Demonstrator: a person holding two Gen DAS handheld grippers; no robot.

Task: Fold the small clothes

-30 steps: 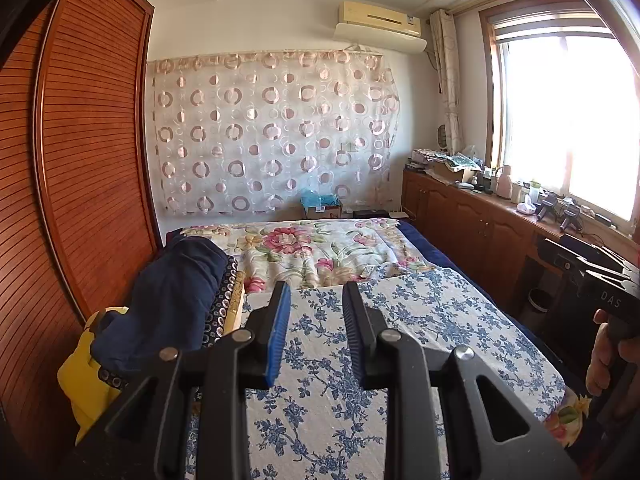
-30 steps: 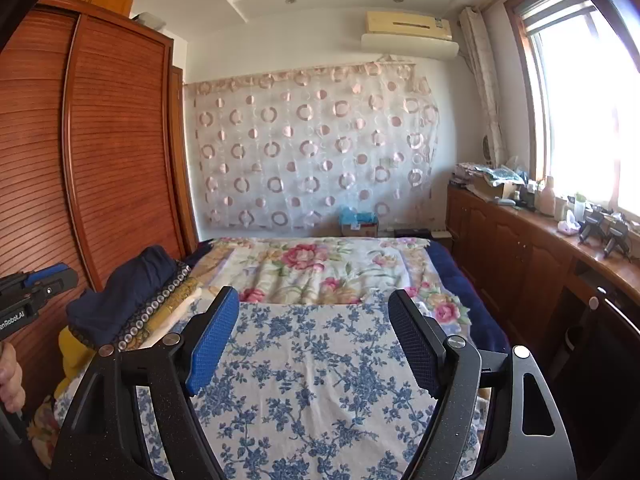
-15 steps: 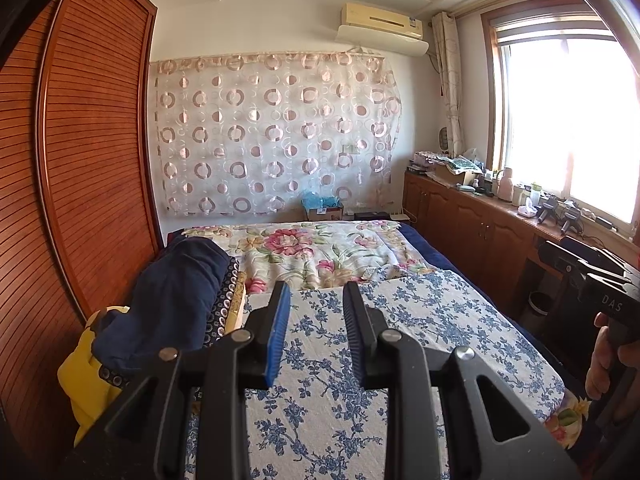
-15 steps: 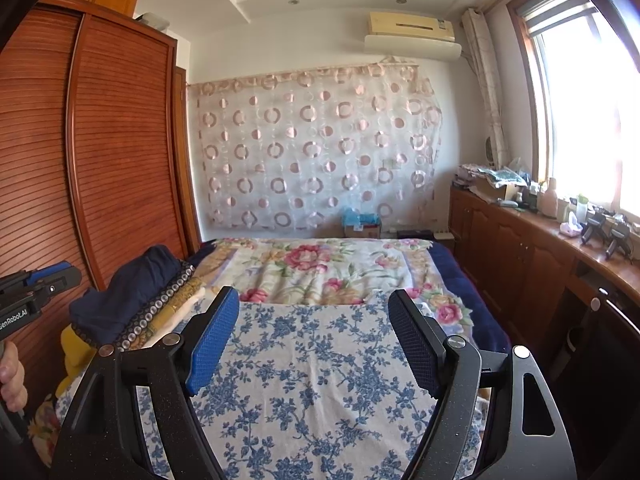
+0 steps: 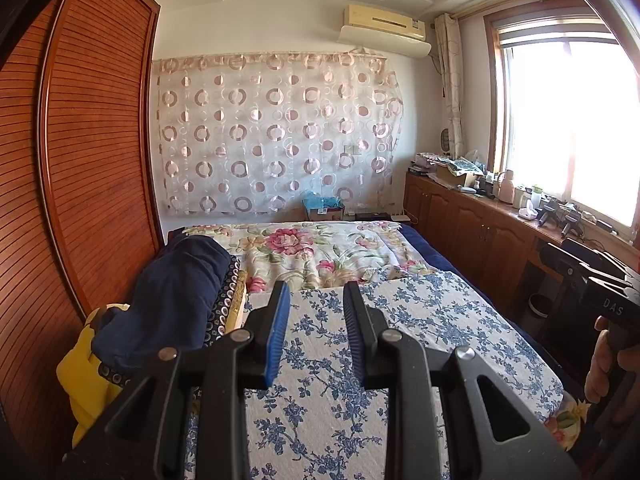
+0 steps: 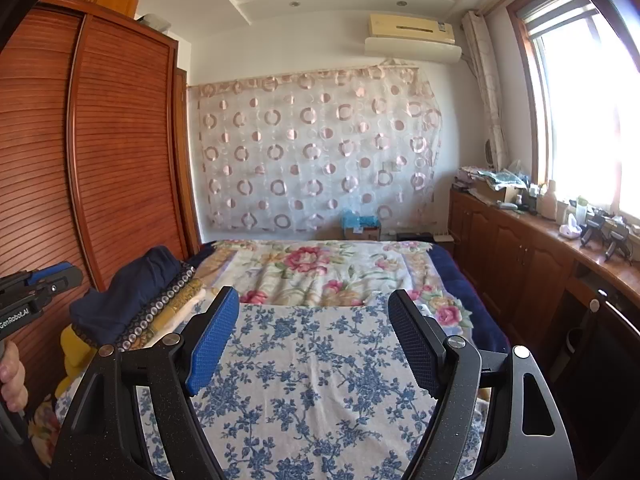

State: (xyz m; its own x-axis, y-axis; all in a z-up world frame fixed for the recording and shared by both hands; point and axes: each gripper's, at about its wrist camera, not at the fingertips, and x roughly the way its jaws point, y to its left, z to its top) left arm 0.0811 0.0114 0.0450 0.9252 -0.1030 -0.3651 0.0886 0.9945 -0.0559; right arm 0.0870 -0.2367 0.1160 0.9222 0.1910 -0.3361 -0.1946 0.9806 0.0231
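Both tongs hover empty above the bed [image 5: 460,312]: left tongs [image 5: 316,336] narrowly parted, right tongs [image 6: 312,340] spread wide, apparently poised to reach the clothes pile [image 5: 168,304].

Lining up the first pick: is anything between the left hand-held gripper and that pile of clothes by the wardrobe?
Nothing visible. The left hand-held gripper is empty, jaws partly open, above the blue-flowered cloth. The pile of clothes lies to its left against the wardrobe, navy piece on top, with only open bedding between.

"DAS" on the right gripper [image 5: 612,304]; "GenRobot.AI" on the left gripper [image 6: 16,316].
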